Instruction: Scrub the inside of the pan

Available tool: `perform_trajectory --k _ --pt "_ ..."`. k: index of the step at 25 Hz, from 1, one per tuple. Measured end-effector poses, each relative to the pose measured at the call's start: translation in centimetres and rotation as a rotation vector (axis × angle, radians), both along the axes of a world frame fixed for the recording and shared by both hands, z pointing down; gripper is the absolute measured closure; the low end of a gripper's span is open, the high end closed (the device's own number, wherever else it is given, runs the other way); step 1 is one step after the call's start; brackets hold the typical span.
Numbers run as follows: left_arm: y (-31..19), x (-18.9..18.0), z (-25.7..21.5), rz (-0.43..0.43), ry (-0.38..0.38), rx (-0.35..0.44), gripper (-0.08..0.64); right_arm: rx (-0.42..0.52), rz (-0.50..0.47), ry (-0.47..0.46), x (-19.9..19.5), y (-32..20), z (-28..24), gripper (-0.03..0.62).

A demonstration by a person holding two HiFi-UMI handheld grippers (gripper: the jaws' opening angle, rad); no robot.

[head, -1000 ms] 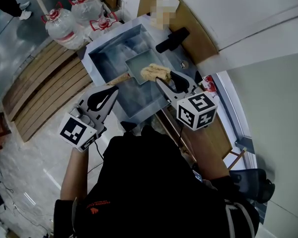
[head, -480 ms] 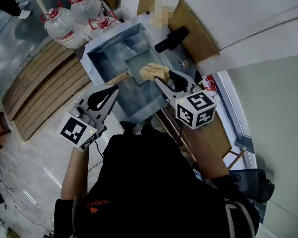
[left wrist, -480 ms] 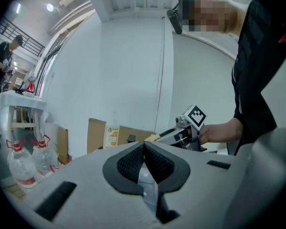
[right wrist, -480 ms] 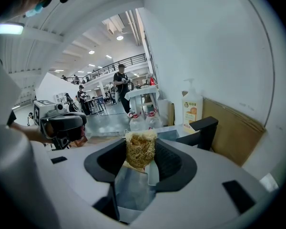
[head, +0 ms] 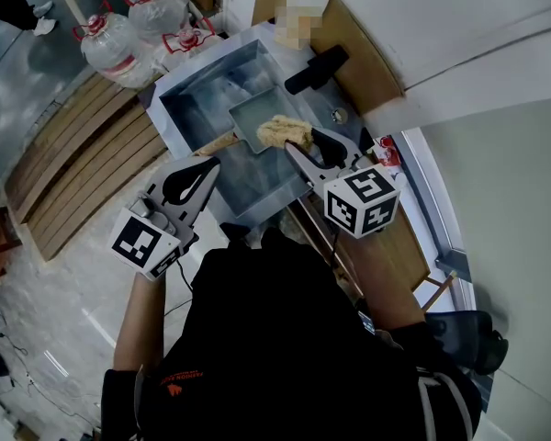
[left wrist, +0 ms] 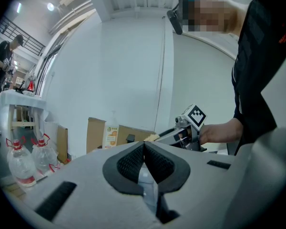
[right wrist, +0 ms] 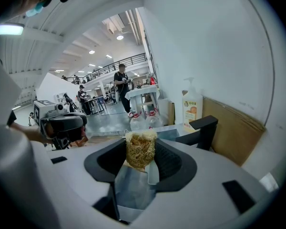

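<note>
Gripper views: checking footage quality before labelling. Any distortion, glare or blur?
Left gripper view: strong fisheye bending, black corners, shut left claw sharp. Right gripper view: same fisheye, scrubber crisp in the right claw, lamp glare top left.

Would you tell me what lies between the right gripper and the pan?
A fibrous scrub pad, clamped by the right gripper, lies over the pan; the head view shows it.

Bright indoor light, sharp, fisheye-warped edges
</note>
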State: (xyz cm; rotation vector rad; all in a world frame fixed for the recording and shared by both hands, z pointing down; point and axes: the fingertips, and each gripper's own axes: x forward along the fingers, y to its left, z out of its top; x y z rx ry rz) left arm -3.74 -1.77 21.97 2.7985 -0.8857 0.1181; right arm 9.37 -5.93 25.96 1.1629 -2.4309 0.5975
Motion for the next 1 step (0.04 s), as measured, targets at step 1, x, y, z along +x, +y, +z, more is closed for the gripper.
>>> perform_trajectory --k 1 --pt "0.03 0.06 -0.01 0.000 0.000 0.000 0.541 -0.001 0.000 0.000 0.04 0.03 0.02 0.403"
